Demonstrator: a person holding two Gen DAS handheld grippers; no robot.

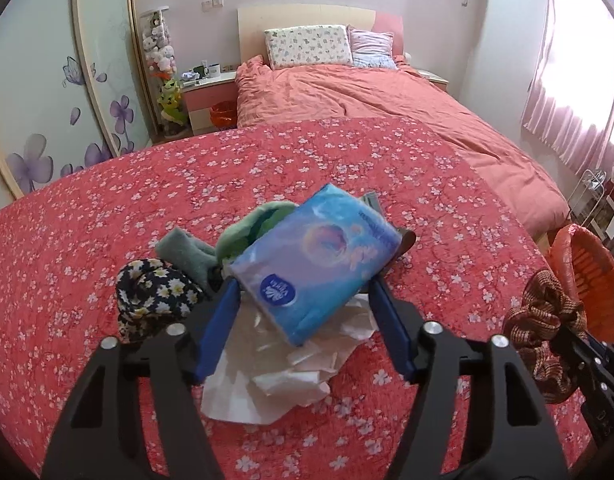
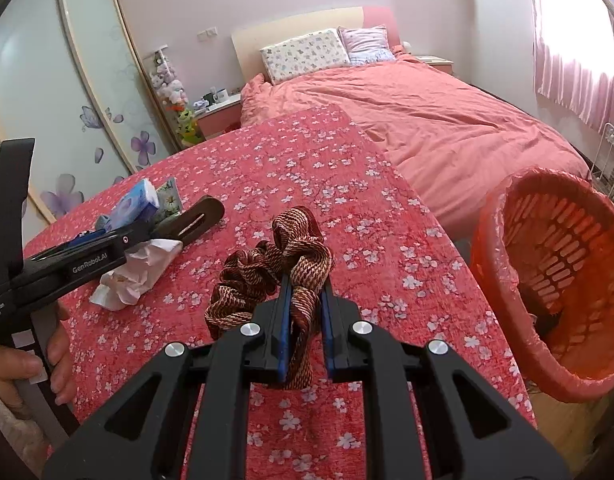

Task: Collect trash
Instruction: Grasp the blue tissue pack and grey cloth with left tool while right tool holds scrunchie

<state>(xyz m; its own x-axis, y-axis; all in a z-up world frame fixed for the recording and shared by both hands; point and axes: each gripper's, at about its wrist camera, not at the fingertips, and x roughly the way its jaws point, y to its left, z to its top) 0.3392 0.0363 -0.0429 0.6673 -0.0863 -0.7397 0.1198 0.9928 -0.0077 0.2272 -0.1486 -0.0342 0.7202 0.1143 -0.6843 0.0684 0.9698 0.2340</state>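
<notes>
Bedroom light falls pink through curtains onto a table [image 1: 87, 216] draped in a red cloth with small white blossoms, standing at the foot of a bed [image 1: 347, 92] with a coral duvet. On the near part of the cloth lies a small heap: a blue tissue pack [image 1: 315, 264], crumpled white tissue paper [image 1: 275, 376] under it, a green cloth [image 1: 235, 232] behind, and a dark daisy-print scrunchie [image 1: 155, 296] at the left.

The left tool [image 1: 303, 308] stands with its blue fingers apart, one on each side of the tissue pack; whether they already press its sides cannot be told. The right tool [image 2: 305, 316] is clamped on a brown woven scrunchie [image 2: 275, 264], most of which hangs loose to the left of the fingers, above the cloth. At the right edge of the table an orange trash basket [image 2: 507, 280] lined with a thin bag tips its mouth toward the tool.

The scrunchie is light, soft and springy, so a pinch through one bunched fold, as here, should carry it well enough. The tissue pack is likely light and slick in its plastic wrap and will squash under force; its two long sides offer the steadiest hold. The crumpled paper weighs almost nothing and should be gathered at its thickest wad, or it may tear or slip free.
</notes>
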